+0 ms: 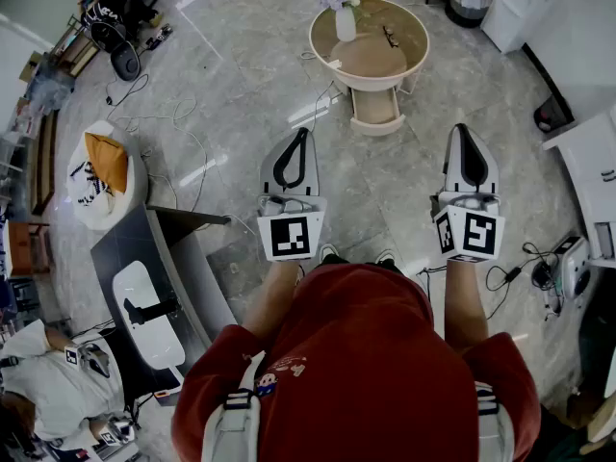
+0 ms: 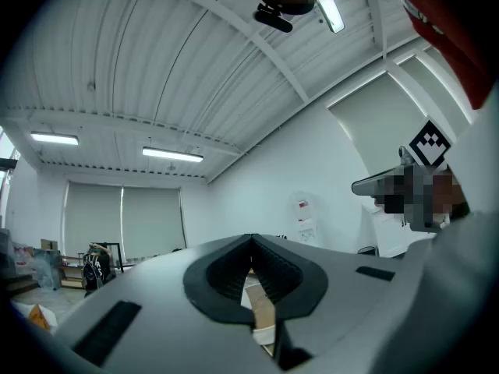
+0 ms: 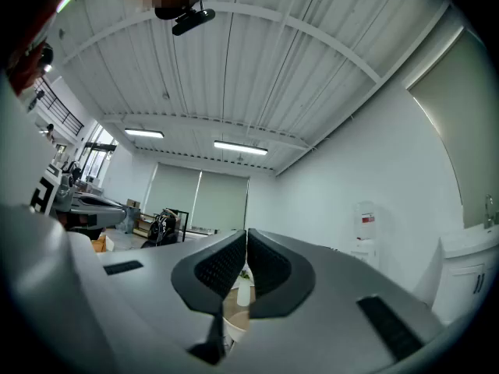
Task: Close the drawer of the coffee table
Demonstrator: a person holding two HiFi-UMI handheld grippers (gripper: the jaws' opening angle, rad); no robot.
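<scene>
Both grey hand-held grippers point level, side by side: the left gripper and the right gripper each have their jaws closed tip to tip on nothing. Below them spreads a glossy grey marble floor. Well ahead of the tips, between the lines they point along, stands the round cream coffee table with a wooden top. Its shallow cream drawer is pulled out toward the grippers, well apart from both. Beyond it, on the tabletop, sits a white vase of pale flowers.
</scene>
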